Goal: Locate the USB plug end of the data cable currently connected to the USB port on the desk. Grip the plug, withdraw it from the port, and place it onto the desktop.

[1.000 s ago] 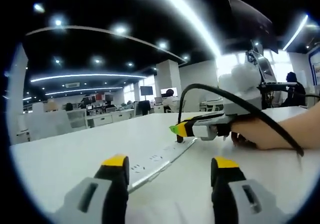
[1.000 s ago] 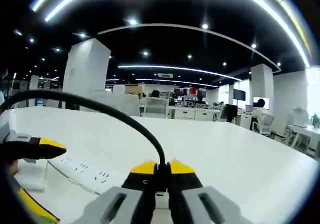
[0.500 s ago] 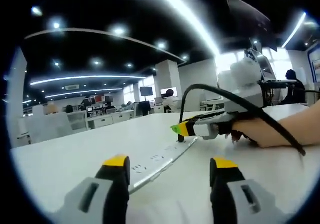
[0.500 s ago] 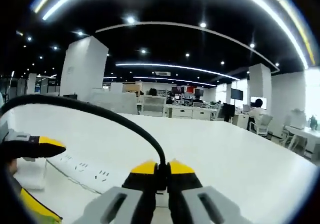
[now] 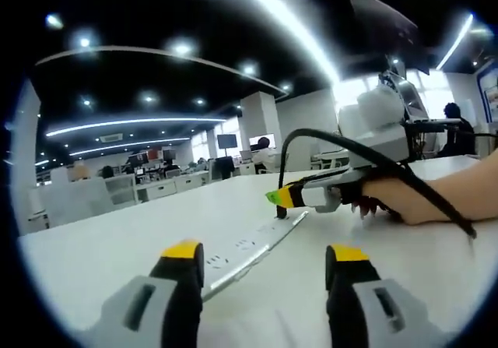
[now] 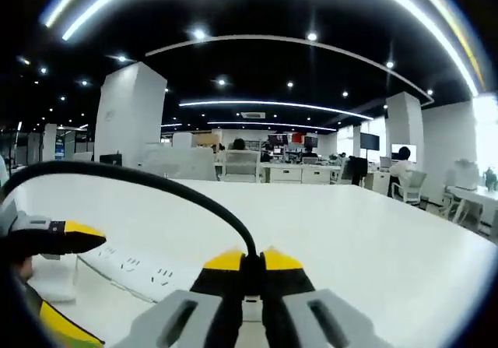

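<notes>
Yellow-tipped, the right gripper (image 6: 248,264) has its jaws closed together on the USB plug (image 6: 250,274), a dark sliver pinched between the tips, with the black data cable (image 6: 156,178) arching up from it and away to the left. In the left gripper view the same gripper (image 5: 278,201) sits just above the far end of the white power strip (image 5: 247,251), where the plug appears to meet its port; whether the plug has begun to leave it cannot be told. The pull would best run straight along the plug's own axis, away from the strip, without twisting, since a sideways tug could lift or drag the light strip. The left gripper (image 5: 264,258), jaws spread wide and holding nothing, hovers low over the strip's near end and could press it down if it starts to slide. Once free, the plug needs a bare patch of the white desktop (image 6: 373,239), of which plenty lies to the right. Around it spreads an open-plan office with white pillars, rows of desks, seated people far off and long ceiling lights.
</notes>
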